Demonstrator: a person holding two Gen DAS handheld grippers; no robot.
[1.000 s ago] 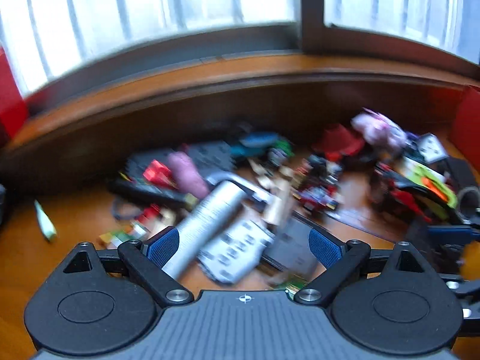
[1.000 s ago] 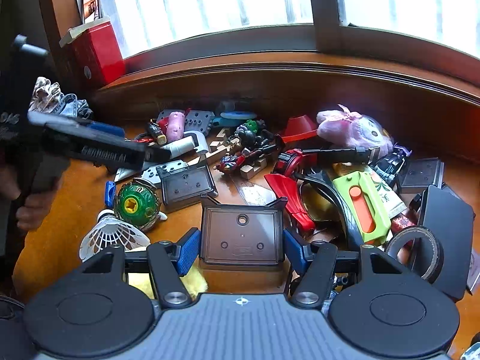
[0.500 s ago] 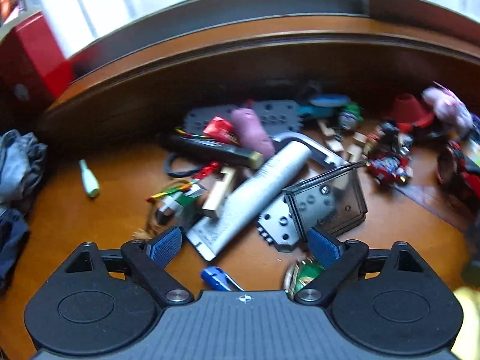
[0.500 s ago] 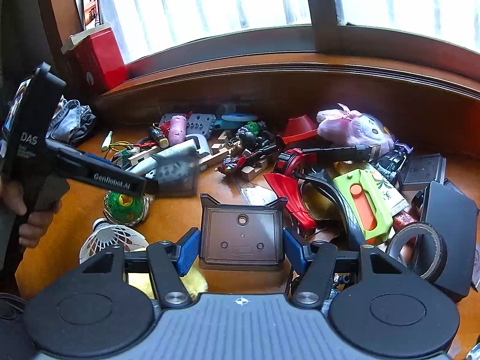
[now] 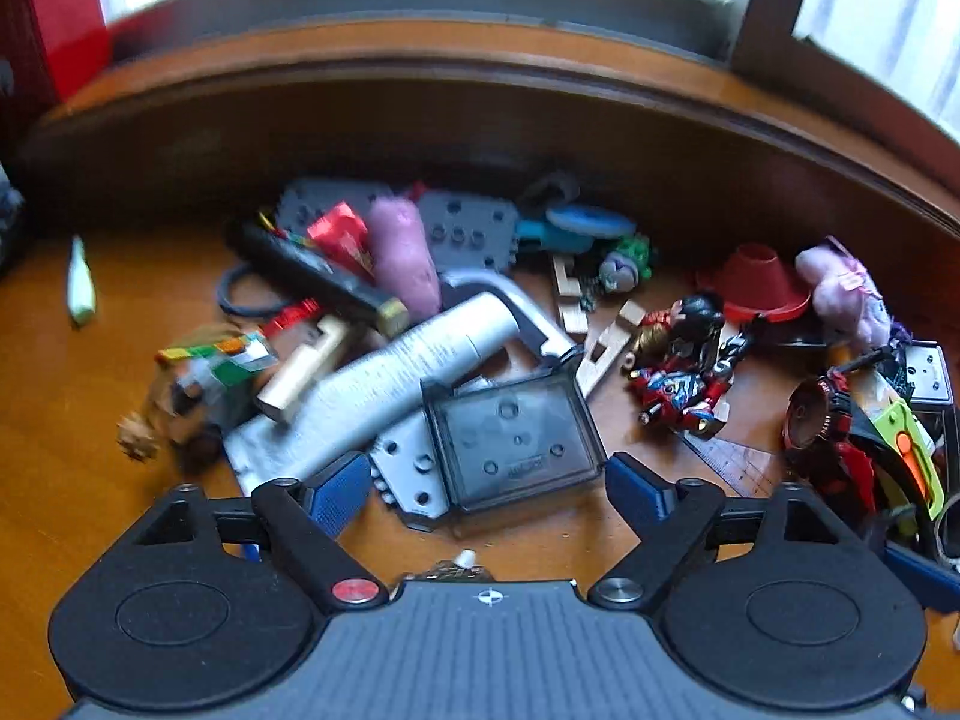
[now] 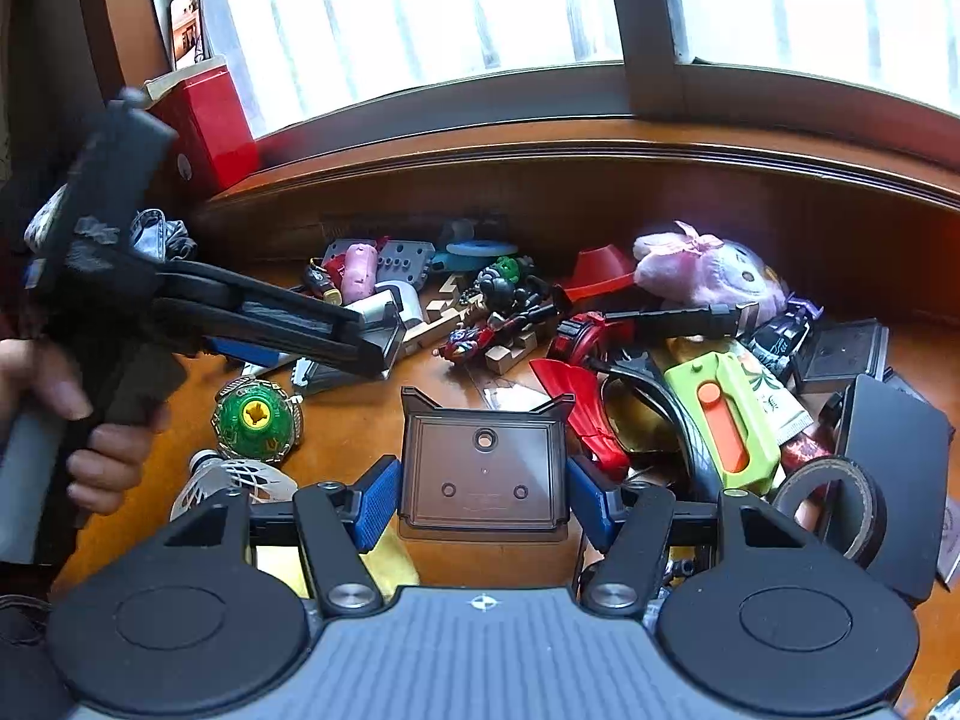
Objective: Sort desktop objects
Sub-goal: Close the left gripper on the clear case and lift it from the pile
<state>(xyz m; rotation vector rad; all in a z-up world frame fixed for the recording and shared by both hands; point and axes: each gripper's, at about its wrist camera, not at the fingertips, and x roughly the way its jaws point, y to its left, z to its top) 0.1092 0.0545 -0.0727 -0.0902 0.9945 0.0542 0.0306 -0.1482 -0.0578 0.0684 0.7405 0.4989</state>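
Note:
A heap of small objects covers the wooden desk [image 5: 72, 450]. My left gripper [image 5: 489, 489] is open, its blue pads either side of a dark clear plastic case [image 5: 516, 438] that leans on a silver tube [image 5: 390, 384]. It touches nothing. My right gripper [image 6: 483, 495] is shut on a brown clear plastic case [image 6: 483, 468], held just above the desk. In the right wrist view the left gripper [image 6: 366, 336] reaches in from the left over the pile.
A pink plush [image 6: 708, 276], a green utility knife [image 6: 726, 420], a tape roll [image 6: 840, 498], a green spinning top [image 6: 255, 420], a shuttlecock [image 6: 234, 480] and toy figures [image 5: 684, 372] crowd the desk. A raised wooden sill [image 5: 480, 60] and a red box [image 6: 207, 120] stand behind.
My left gripper has swung from the left part of the desk back toward the pile and now frames the dark case. My right gripper has kept still with its case.

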